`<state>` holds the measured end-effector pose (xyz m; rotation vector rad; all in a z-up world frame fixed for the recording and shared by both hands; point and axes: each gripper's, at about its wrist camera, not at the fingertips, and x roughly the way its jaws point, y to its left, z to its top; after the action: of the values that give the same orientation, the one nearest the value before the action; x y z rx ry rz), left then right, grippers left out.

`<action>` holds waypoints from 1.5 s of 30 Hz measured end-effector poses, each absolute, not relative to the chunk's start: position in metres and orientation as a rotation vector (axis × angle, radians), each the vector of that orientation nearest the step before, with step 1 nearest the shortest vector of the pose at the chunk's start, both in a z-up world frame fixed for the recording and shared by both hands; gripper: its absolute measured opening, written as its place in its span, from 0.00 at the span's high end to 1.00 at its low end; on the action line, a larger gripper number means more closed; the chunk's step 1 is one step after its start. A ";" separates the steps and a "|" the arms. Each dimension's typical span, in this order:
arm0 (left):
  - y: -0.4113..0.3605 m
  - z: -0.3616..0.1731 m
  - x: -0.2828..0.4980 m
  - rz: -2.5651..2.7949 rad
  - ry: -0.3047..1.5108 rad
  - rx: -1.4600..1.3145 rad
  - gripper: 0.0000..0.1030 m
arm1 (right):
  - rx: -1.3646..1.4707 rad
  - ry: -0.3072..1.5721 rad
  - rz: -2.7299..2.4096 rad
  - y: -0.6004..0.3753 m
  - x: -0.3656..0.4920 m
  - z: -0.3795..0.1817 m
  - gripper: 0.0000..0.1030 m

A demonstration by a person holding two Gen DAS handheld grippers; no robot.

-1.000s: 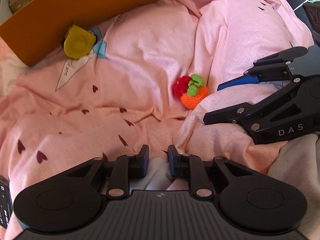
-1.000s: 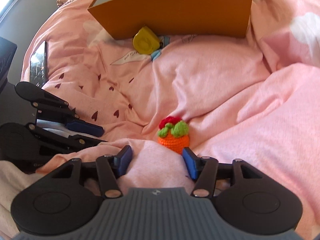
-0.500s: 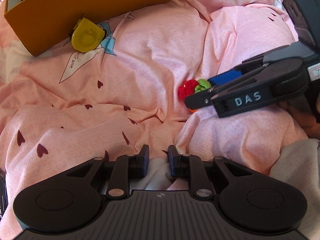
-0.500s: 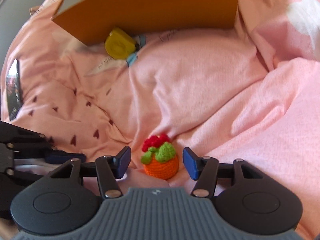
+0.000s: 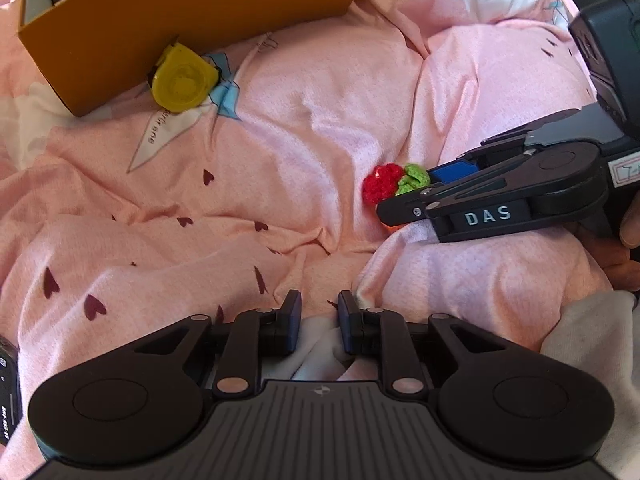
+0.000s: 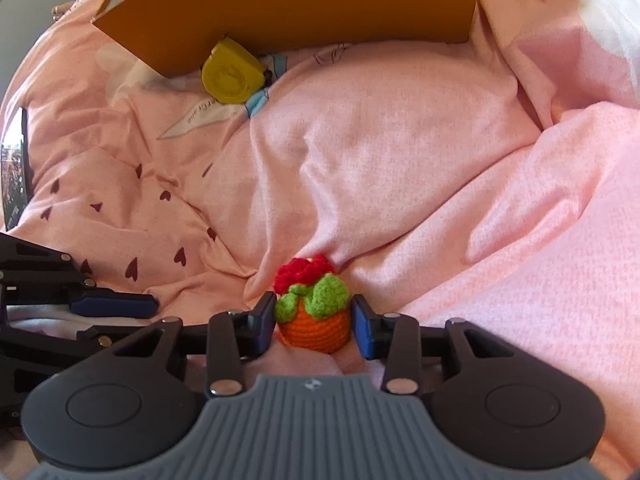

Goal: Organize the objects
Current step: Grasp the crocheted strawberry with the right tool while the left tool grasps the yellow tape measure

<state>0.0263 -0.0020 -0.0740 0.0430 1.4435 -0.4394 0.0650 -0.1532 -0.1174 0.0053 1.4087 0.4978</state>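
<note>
A small crochet flower pot (image 6: 320, 328), orange with green leaves and a red bloom, sits upright in a fold of the pink duvet (image 6: 400, 152). My right gripper (image 6: 314, 314) is closing around it, and both blue pads touch the orange sides. In the left wrist view the right gripper (image 5: 408, 196) comes in from the right and hides most of the pot (image 5: 386, 182). My left gripper (image 5: 320, 308) hovers low over the duvet, its jaws a narrow gap apart and easing open, with nothing between them.
An orange cardboard box (image 5: 180, 16) stands at the back with a yellow tape measure (image 5: 182, 78) leaning against its front wall. A phone (image 6: 16, 168) lies at the left edge of the bed. A person's hand (image 5: 630, 228) holds the right gripper.
My right gripper moved forward and down until the crochet pot stood between its fingers, then the fingers closed onto the pot's sides. The left gripper kept its place.
</note>
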 end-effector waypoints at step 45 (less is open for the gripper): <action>0.043 -0.114 0.138 -0.045 1.089 -0.196 0.40 | 0.007 1.174 0.461 -0.131 0.165 -0.125 0.59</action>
<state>0.1376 0.0425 -0.1141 -0.1964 1.0885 -0.0453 0.1653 -0.1307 -0.1246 0.0073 1.1740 0.4613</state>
